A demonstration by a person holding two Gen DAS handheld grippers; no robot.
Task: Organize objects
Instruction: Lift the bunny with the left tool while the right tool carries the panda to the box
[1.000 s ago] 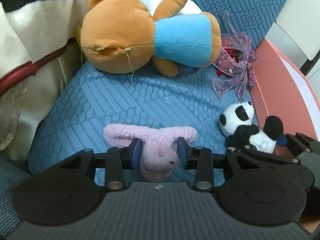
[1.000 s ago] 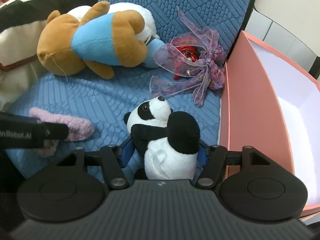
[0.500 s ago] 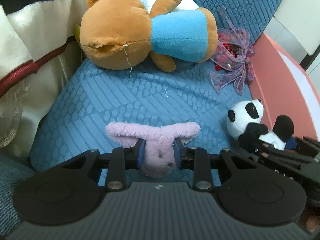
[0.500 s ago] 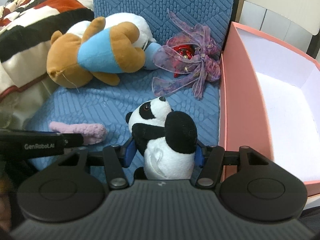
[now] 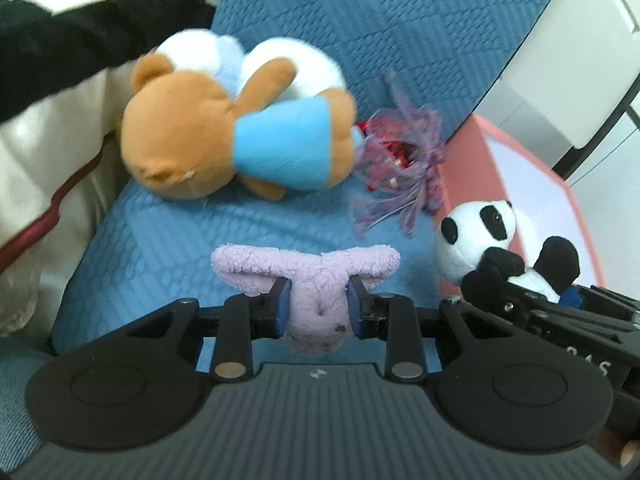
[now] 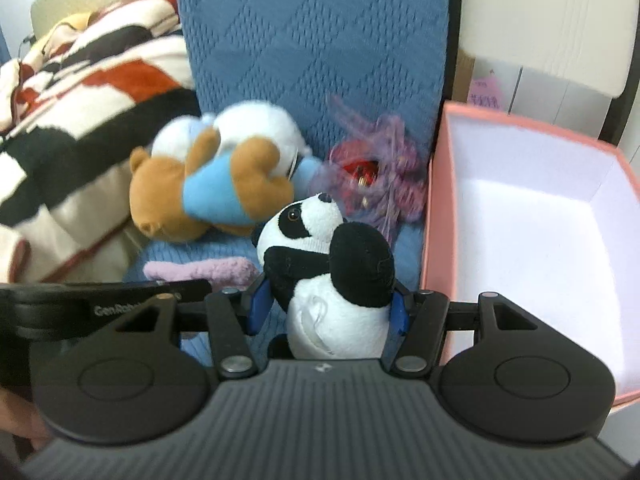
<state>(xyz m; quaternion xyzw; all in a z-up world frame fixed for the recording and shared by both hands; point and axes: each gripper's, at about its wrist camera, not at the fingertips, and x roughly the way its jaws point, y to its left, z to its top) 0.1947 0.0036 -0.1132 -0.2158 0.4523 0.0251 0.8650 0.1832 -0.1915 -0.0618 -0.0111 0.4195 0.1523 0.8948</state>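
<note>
Blue sofa (image 5: 168,240): left claw (image 5: 315,307) grips one purple plush (image 5: 308,276), right claw (image 6: 327,307) one panda (image 6: 324,264) (one bear (image 5: 224,148) lying).

bright even light, motion blur, fisheye edges

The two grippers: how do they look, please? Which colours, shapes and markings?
Both the left gripper and the right gripper are matte black, with a ribbed body, two round discs, silver rivets and blue pads. White lettering marks one side.
</note>
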